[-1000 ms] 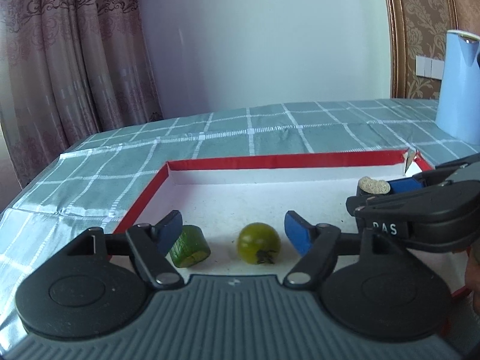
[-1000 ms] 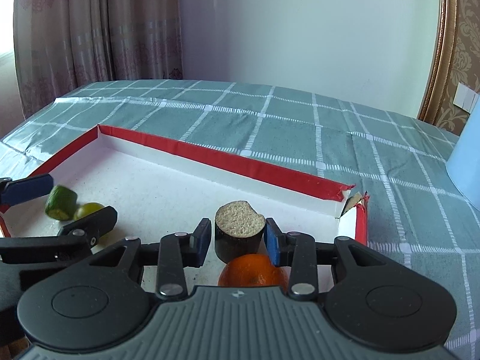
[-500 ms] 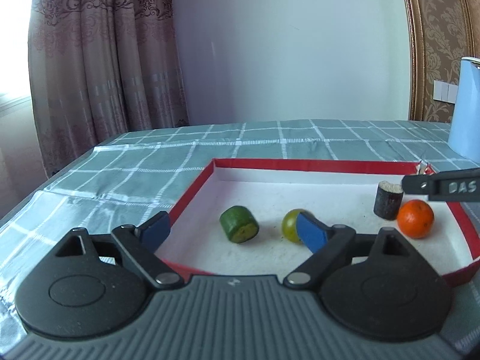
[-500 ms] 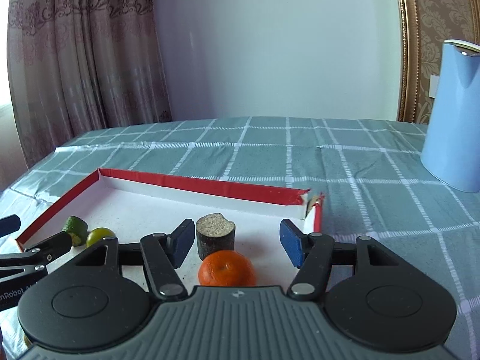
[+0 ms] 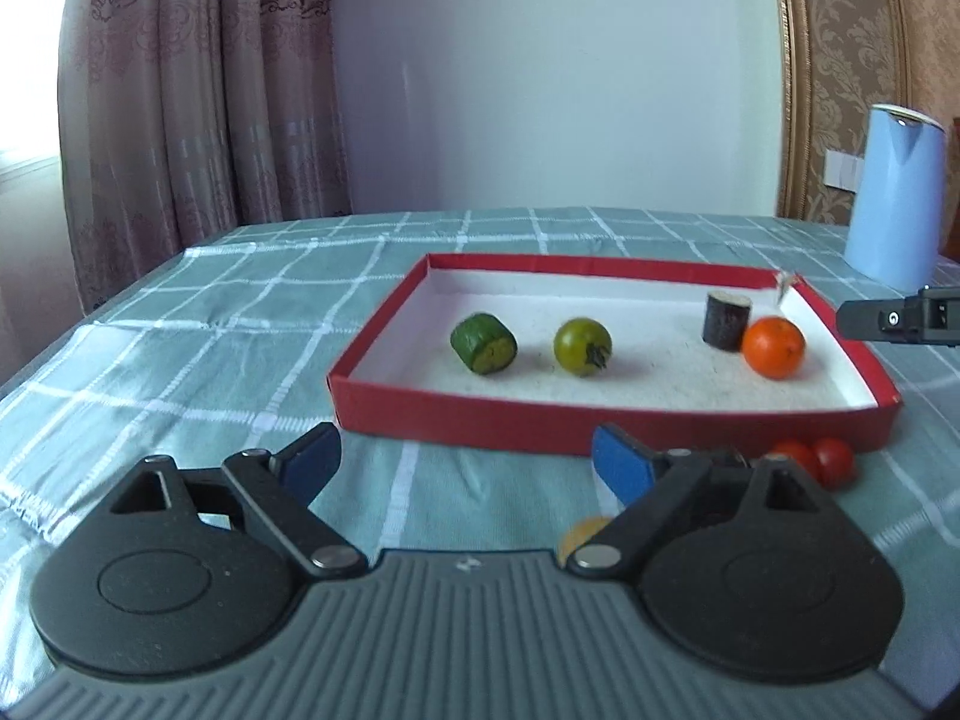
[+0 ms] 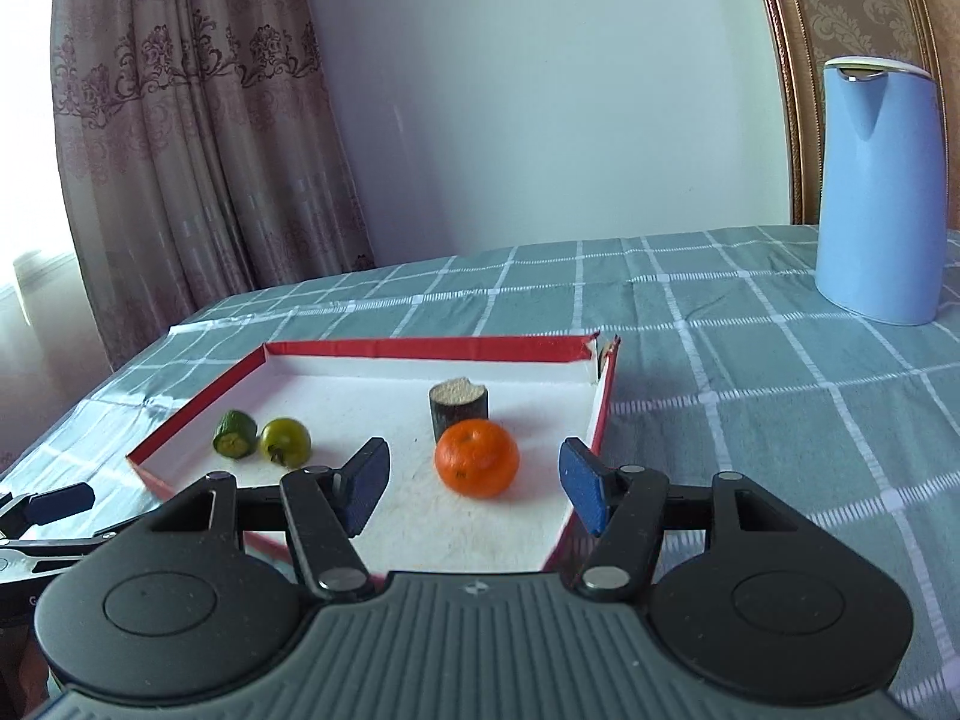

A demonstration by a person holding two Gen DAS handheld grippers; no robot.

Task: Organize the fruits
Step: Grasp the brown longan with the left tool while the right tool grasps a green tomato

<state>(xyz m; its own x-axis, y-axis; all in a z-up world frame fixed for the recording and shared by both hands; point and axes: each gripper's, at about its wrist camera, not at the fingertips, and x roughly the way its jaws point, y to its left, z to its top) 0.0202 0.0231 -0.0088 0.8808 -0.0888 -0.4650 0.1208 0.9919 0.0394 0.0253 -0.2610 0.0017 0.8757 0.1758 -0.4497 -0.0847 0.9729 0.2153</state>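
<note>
A red tray [image 5: 600, 420] [image 6: 198, 414] with a white floor holds a green cut piece [image 5: 483, 343] [image 6: 233, 433], a green round fruit [image 5: 582, 346] [image 6: 285, 439], a dark cut cylinder [image 5: 726, 320] [image 6: 458, 408] and an orange [image 5: 773, 346] [image 6: 476, 457]. My left gripper [image 5: 468, 468] is open and empty above the tablecloth in front of the tray. My right gripper [image 6: 474, 483] is open and empty over the tray's near edge, behind the orange. Two small red tomatoes [image 5: 816, 459] and a yellow fruit [image 5: 585, 531] lie on the cloth before the tray.
A blue kettle [image 5: 894, 198] [image 6: 879, 192] stands on the green checked tablecloth [image 6: 750, 360] at the right. Curtains and a wall are behind the table. The table's left edge drops off near the curtain. The left gripper's fingertip [image 6: 60, 504] shows at the right wrist view's lower left.
Both grippers have drawn back from the tray. The right gripper let go of the dark cylinder and opened. The left gripper is now outside the tray.
</note>
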